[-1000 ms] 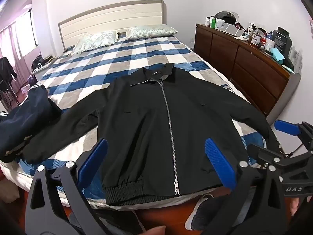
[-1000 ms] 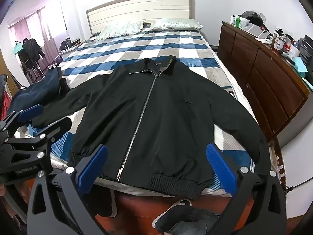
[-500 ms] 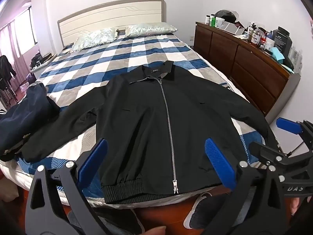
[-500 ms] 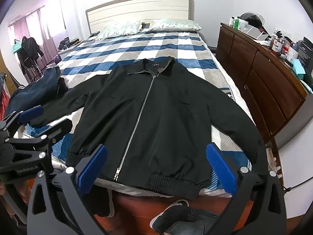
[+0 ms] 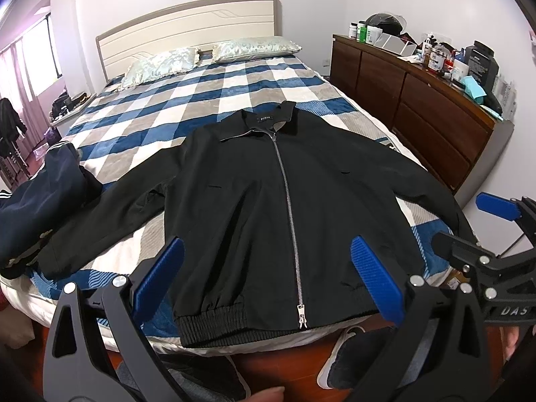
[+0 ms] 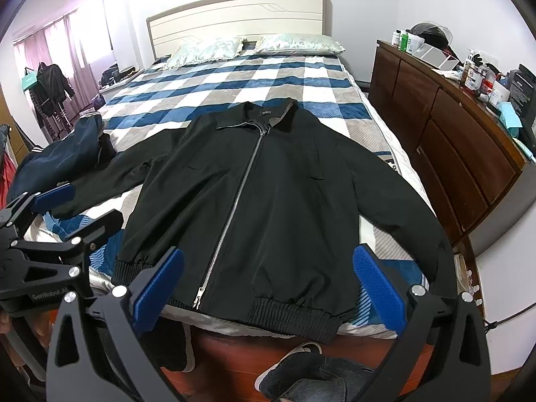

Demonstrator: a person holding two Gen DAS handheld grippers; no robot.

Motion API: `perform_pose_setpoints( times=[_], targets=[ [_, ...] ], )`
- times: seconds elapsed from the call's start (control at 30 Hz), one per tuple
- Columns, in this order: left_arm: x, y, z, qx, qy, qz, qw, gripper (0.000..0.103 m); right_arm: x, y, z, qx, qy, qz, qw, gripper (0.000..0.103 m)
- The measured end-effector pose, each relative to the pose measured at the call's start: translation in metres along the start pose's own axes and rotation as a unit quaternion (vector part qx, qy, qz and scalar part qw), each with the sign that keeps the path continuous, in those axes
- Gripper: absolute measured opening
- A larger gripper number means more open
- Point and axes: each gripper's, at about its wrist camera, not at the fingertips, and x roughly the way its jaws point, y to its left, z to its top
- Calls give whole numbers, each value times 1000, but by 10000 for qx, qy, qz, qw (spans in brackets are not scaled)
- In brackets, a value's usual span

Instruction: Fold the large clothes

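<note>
Right wrist: jacket [image 6: 268,201] right cuff hidden.

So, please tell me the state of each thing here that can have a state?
black jacket: spread flat on bed, front up, zipped shut, unfolded
navy garment: bunched beside one sleeve
left gripper: open, holding nothing
right gripper: open, holding nothing
dresser drawers: shut

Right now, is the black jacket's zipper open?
No, the silver zipper on the black jacket is closed from the hem up to the collar.
</note>
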Motion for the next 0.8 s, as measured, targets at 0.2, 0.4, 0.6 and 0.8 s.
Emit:
perform_pose_setpoints(
  times=[0.2,0.4,0.6,0.8],
  targets=[
    [1,0,0,28,5,-20,10000,98,-1,-1,1,-15,1,6,10000,99],
    [1,0,-1,42,7,-51,10000,98,-3,-2,3,10,3,-5,10000,99],
    [1,1,-1,42,7,-29,10000,98,-3,-3,3,1,5,-3,10000,99],
    [0,1,-1,51,10,2,10000,98,-2,-3,2,-4,10,-2,10000,99]
  ],
)
